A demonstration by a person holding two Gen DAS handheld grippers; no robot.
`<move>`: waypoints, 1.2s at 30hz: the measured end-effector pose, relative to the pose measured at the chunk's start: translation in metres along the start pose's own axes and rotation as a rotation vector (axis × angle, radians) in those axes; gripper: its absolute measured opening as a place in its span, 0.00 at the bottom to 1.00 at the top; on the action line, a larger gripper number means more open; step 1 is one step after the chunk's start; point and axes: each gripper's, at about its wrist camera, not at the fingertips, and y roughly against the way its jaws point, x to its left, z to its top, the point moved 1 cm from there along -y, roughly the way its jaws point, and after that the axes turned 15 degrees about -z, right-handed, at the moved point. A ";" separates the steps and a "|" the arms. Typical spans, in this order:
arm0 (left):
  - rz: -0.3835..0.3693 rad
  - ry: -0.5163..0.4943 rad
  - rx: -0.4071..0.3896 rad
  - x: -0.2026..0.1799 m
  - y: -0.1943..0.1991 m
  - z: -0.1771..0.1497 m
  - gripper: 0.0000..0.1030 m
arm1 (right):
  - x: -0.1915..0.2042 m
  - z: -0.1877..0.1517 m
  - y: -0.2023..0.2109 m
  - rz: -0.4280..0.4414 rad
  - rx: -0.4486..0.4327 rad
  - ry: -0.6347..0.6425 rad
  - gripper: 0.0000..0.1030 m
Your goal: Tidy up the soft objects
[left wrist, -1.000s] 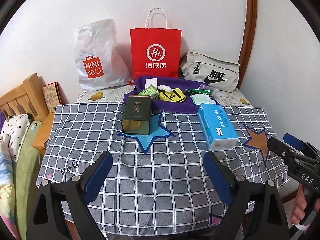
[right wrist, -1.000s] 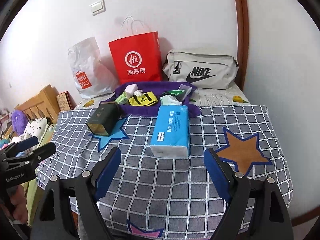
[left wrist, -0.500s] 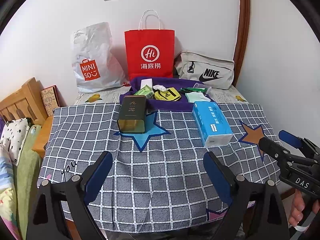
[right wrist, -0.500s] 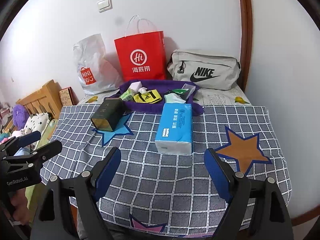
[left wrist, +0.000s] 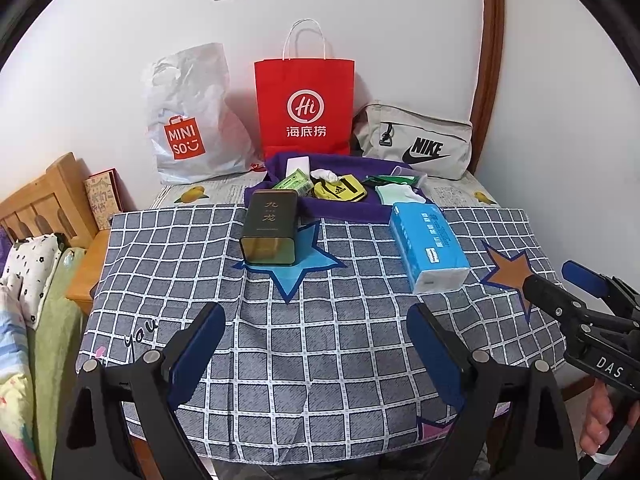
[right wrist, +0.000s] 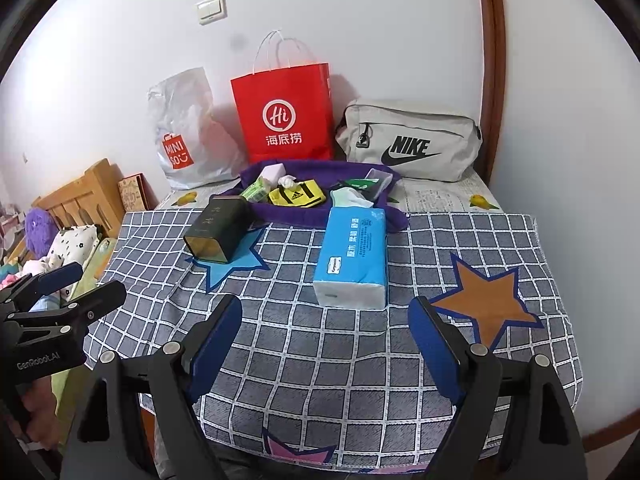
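A blue tissue pack [left wrist: 430, 248] [right wrist: 354, 256] lies on the checked cloth, right of a dark green tin [left wrist: 270, 232] [right wrist: 216, 228]. Behind them a purple cloth [left wrist: 340, 210] [right wrist: 320, 216] holds a yellow pouch [left wrist: 340, 190] [right wrist: 296, 196], a green packet [left wrist: 292, 182] and white soft pieces [left wrist: 398, 194]. My left gripper [left wrist: 314, 320] [right wrist: 98, 280] hovers open over the cloth's near left part, empty. My right gripper [right wrist: 326, 308] [left wrist: 550, 276] is open and empty, just short of the tissue pack.
A Miniso plastic bag [left wrist: 188, 120], a red paper bag [left wrist: 305, 108] and a grey Nike bag [left wrist: 416, 144] stand against the back wall. A wooden bed frame [left wrist: 40, 204] and bedding [left wrist: 24, 280] lie left. The side wall stands close on the right.
The right gripper has edged slightly to the left. Nothing on the table has moved, and both pairs of jaws keep the same width.
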 end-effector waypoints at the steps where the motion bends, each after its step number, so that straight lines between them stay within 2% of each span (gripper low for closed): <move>1: 0.002 0.003 0.000 0.001 0.000 0.000 0.89 | 0.000 0.000 0.000 0.000 0.000 0.001 0.82; 36: 0.012 0.013 -0.013 0.007 0.004 0.001 0.89 | 0.002 0.002 0.006 -0.010 -0.007 0.005 0.82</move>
